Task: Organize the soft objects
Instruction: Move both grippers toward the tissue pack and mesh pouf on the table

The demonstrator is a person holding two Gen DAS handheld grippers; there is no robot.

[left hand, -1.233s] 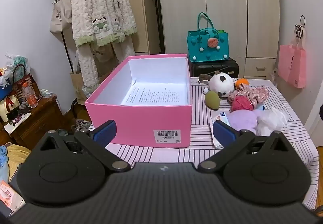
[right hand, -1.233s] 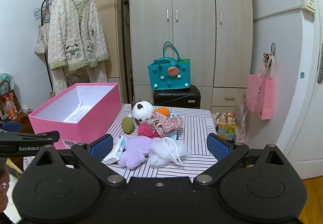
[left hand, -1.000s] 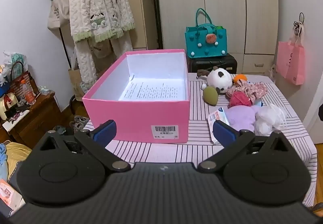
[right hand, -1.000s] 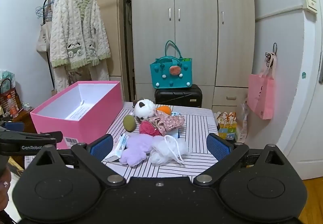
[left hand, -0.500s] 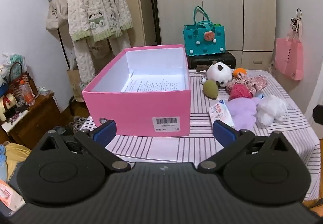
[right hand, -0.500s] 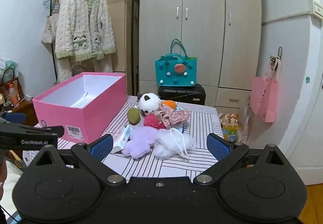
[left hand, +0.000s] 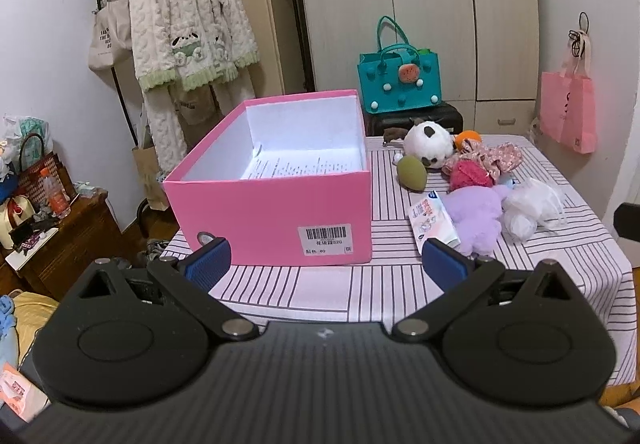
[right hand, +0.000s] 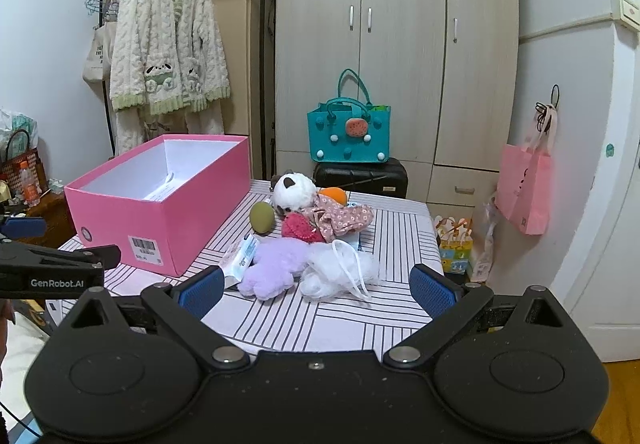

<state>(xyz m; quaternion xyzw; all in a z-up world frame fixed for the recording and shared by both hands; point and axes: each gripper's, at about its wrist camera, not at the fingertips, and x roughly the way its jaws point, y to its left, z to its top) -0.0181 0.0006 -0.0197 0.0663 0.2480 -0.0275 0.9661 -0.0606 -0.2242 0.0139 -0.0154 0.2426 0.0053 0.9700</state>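
At the far left, a cream knitted robe (left hand: 188, 23) is hanging from a clothes rail against the wall. Below it, a pink box (left hand: 276, 199) is sitting open on the left half of the striped tabletop (left hand: 360, 292), showing a printed sheet (left hand: 304, 167) lying on its white floor and a barcode label facing the camera. The left tongs (left hand: 326, 260) are hovering spread wide and gripping nothing, just in front of the box's near wall, with the blue pads (left hand: 208, 262) showing at each side.

To the right of the box, the soft objects are lying heaped together on the tabletop: an olive green egg-shaped toy (left hand: 412, 172) is resting nearest the box, a white panda plush (left hand: 428, 144) is sitting behind it with an orange ball (left hand: 469, 135) touching its far side, and a floral fabric piece (left hand: 496, 157) is draping over a red knitted item (left hand: 469, 175). Nearer the front edge, a small printed packet (left hand: 434, 219) is lying beside a lilac plush (left hand: 476, 211), which is touching a white fluffy bundle with cords (left hand: 528, 205).

The right tongs (right hand: 316, 290) are also standing wide apart and holding nothing, hovering above the near edge of the tabletop, with the lilac plush and white bundle framed between the fingers. Behind the tabletop, a teal bag (right hand: 348, 135) is standing on a black suitcase (right hand: 360, 175), and a pink bag (right hand: 526, 183) is hanging at the far right.
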